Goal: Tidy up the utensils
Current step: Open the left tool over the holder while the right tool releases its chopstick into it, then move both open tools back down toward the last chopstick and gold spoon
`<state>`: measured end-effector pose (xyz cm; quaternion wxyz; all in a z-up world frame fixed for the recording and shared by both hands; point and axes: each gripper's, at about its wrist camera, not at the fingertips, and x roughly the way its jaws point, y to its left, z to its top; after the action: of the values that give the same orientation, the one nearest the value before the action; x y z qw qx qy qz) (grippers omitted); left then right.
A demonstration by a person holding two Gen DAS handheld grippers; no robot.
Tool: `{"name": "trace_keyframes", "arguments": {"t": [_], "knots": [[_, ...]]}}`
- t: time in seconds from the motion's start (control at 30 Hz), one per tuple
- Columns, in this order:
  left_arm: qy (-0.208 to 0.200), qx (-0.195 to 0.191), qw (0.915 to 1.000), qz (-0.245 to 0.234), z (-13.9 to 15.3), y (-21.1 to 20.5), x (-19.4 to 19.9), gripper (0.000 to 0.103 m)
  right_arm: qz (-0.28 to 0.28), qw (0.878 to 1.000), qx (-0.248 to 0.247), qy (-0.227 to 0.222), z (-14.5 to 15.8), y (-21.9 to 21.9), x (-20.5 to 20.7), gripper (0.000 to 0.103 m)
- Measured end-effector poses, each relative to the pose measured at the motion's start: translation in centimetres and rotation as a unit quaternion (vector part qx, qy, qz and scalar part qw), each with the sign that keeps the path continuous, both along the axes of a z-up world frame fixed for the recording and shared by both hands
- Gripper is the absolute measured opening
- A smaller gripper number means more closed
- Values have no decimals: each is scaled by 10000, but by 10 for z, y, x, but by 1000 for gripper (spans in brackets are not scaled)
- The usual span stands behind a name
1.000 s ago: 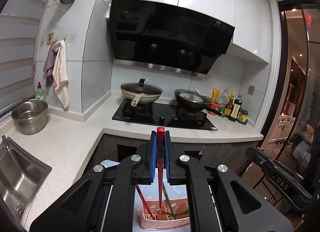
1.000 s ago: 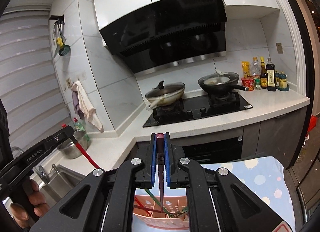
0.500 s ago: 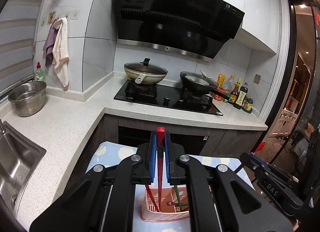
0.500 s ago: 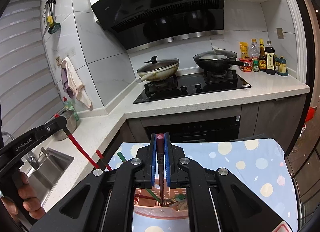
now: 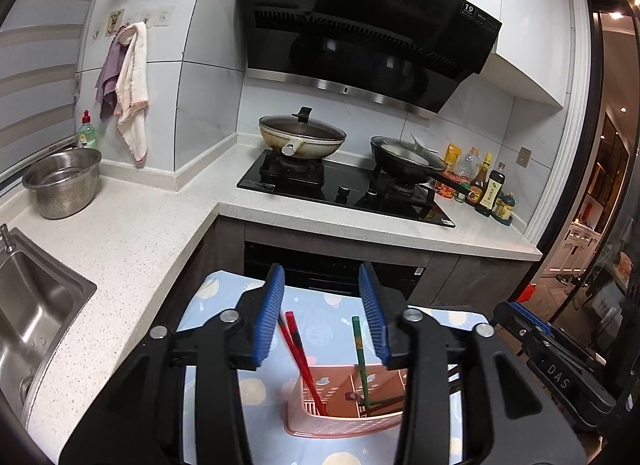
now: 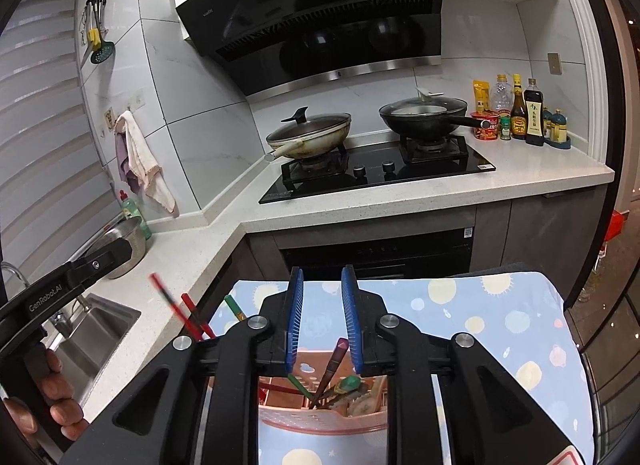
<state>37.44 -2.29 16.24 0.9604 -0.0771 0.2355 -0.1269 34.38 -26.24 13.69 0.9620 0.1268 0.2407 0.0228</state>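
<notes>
— Hanging above the basket (image 5: 340, 421), the left gripper (image 5: 324, 313) has its jaws standing wide; they have just been opening, and the pads touch nothing. The red chopsticks (image 5: 298, 349) stand between them but free, leaning in the basket's left part.

— And the right gripper (image 6: 322, 319)?

— Parted narrowly, also just opening. A maroon chopstick (image 6: 332, 365) rises below the gap, tilted, its lower end down among the others in the basket (image 6: 320, 421). The pads look clear of it.

— So both sticks are let go?

— I judge so. The basket sits on the dotted cloth (image 6: 500, 325), with a green chopstick (image 5: 357, 341) in it too.

— How will these handle?

— Light, stiff and thin, probably smooth, so they can swivel or slip between flat pads. I'd take one near the upper third, square across the shaft, where it stands clear of its neighbours.

— Any risk?

— The basket looks light plastic; a stick snagging in its slots could tip or drag it. Lift straight along the stick's lean.
</notes>
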Motion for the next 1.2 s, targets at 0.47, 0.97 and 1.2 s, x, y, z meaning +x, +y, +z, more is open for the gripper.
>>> {"name": "trace_keyframes", "arguments": {"t": [0.47,0.97,1.2], "knots": [[71,49,10000,46,-6,5,-20,49,13,9999,-79,-85,7,0,-32,23],[460,247,9986,-67,-43,10,-82,55,53,9991,-276,308,-23,11,-114,30],[771,314,9964,-181,-71,12,-117,55,113,9970,-221,729,-58,16,-158,30]]}}
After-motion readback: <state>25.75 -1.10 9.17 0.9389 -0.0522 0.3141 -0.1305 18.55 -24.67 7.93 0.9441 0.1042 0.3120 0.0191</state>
